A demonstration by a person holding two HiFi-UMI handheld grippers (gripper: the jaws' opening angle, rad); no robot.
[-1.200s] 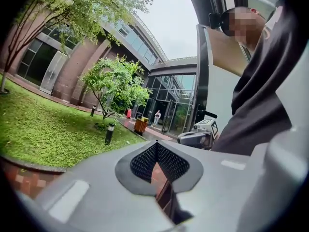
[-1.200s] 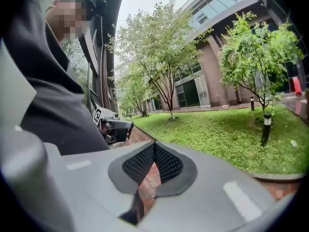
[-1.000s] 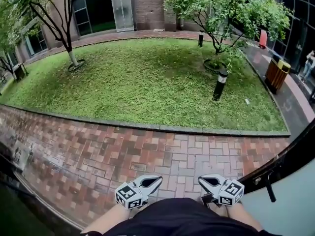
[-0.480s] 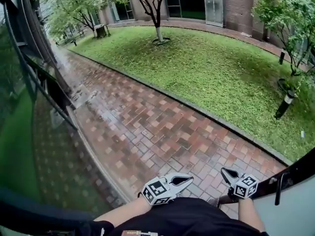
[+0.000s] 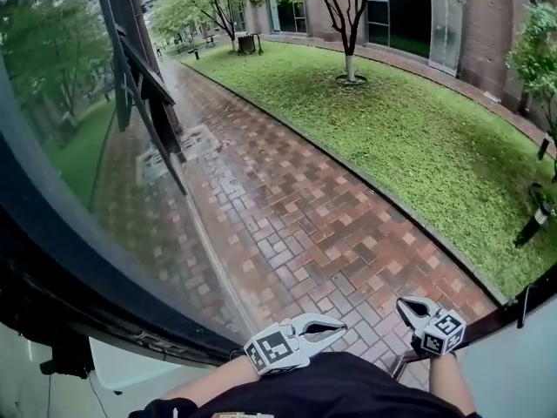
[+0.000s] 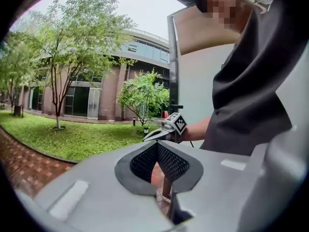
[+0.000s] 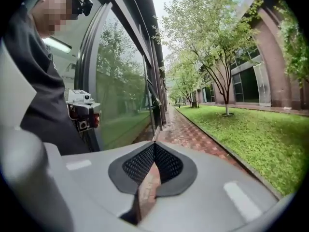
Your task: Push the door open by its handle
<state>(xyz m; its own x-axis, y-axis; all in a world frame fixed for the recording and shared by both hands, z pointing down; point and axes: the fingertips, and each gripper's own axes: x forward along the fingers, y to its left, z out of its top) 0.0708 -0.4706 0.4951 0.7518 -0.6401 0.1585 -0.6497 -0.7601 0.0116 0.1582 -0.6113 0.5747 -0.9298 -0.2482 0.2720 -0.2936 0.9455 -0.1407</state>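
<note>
Though wet, brick path [image 5: 305, 207] beside lawn [image 5: 418, 138]

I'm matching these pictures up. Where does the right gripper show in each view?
Head view: right gripper at the lower right, above the brick path.
Left gripper view: right gripper at centre, beside the person's dark shirt.
Right gripper view: right gripper fills the bottom, jaws together.
Shared landmark: brick path beside the lawn, in all three.

A wet red-brick path [image 5: 296, 207] is running away beside a green lawn [image 5: 418, 129]. A slim tree [image 5: 348, 42] is standing on the grass before a brick building [image 5: 487, 16], and a dark bollard lamp [image 5: 531, 220] is standing on the grass at the right.
</note>
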